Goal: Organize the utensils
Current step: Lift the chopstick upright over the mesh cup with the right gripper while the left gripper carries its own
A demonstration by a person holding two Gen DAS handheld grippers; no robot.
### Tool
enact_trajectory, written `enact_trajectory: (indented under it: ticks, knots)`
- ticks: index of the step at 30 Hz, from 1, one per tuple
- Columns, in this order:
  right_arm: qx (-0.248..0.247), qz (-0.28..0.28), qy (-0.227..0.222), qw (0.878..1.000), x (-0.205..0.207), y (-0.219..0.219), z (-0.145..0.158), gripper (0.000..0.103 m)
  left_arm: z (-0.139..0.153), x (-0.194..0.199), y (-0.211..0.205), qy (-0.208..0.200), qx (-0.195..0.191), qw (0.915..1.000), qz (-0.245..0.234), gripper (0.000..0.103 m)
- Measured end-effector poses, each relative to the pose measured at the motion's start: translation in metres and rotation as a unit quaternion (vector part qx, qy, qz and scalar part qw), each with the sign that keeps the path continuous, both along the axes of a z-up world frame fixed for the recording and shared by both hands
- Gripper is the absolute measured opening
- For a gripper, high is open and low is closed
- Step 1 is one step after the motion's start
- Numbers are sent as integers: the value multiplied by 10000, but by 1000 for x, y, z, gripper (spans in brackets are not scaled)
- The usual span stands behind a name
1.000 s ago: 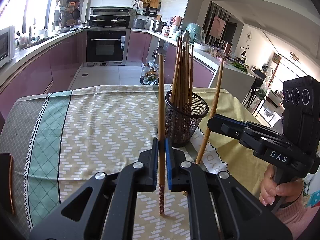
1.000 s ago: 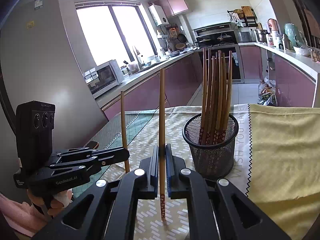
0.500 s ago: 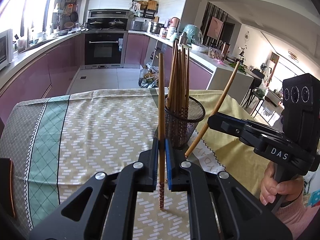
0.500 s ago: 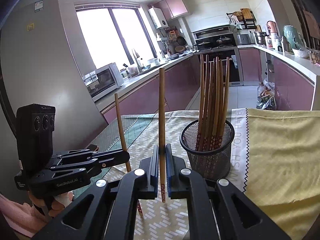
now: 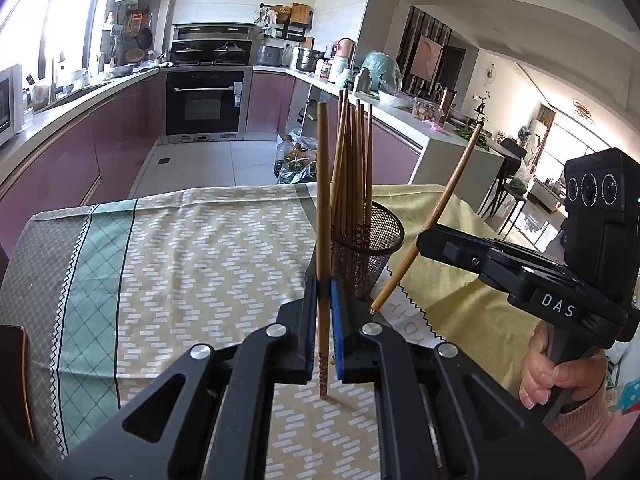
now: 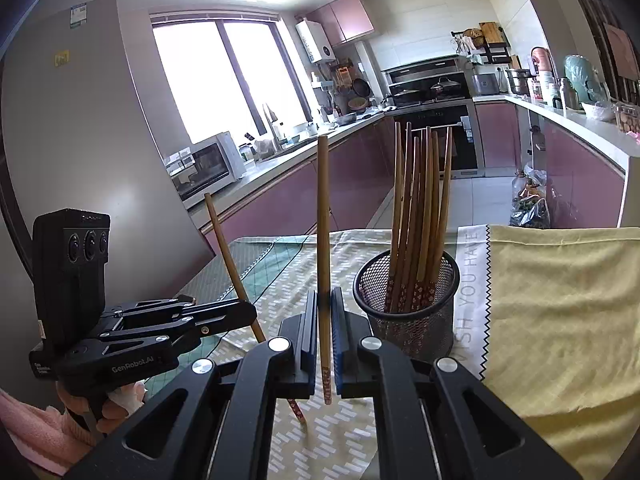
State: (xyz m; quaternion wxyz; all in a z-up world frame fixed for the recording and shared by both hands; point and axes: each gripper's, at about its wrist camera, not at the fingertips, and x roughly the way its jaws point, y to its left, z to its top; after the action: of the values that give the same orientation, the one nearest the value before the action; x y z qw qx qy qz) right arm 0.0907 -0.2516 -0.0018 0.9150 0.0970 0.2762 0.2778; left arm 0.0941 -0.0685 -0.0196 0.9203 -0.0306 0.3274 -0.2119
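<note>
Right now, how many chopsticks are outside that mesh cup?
2. One chopstick stands clamped in the left gripper, the other chopstick in the right gripper. Both sit beside the cup; none lie loose on the cloth in view.

chopsticks (image 6: 420,216): brown, red floral ends | mesh holder (image 6: 408,312): black | tablecloth (image 5: 200,248) beside holder: beige, white dashes, green lattice band | cloth (image 6: 560,300): plain yellow

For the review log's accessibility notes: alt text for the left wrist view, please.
The left gripper clamps one upright chopstick over a patterned tablecloth, beside a black mesh holder full of chopsticks. At right, the right gripper holds a tilted chopstick.
</note>
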Motion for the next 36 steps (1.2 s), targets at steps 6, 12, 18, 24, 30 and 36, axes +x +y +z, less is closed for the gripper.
enact_trajectory:
  ticks: [6, 12, 18, 24, 30, 36]
  knots:
    - [32, -44, -28, 10000, 0, -6, 3, 6, 1, 2, -1, -37, 33, 10000, -15, 7]
    - [33, -69, -65, 9999, 0, -9, 5, 6, 2, 4, -3, -75, 56, 10000, -32, 7]
    - [24, -84, -100, 9999, -1, -10, 8, 6, 3, 5, -4, -110, 70, 9999, -40, 7]
    - [20, -98, -149, 9998, -1, -12, 11, 6, 5, 5, -4, -153, 86, 9998, -50, 7]
    - [31, -127, -190, 9997, -1, -14, 14, 6, 8, 6, -5, -211, 115, 9997, -70, 7]
    - [31, -142, -226, 9996, -2, -15, 16, 6, 13, 5, -8, -275, 140, 9995, -101, 7]
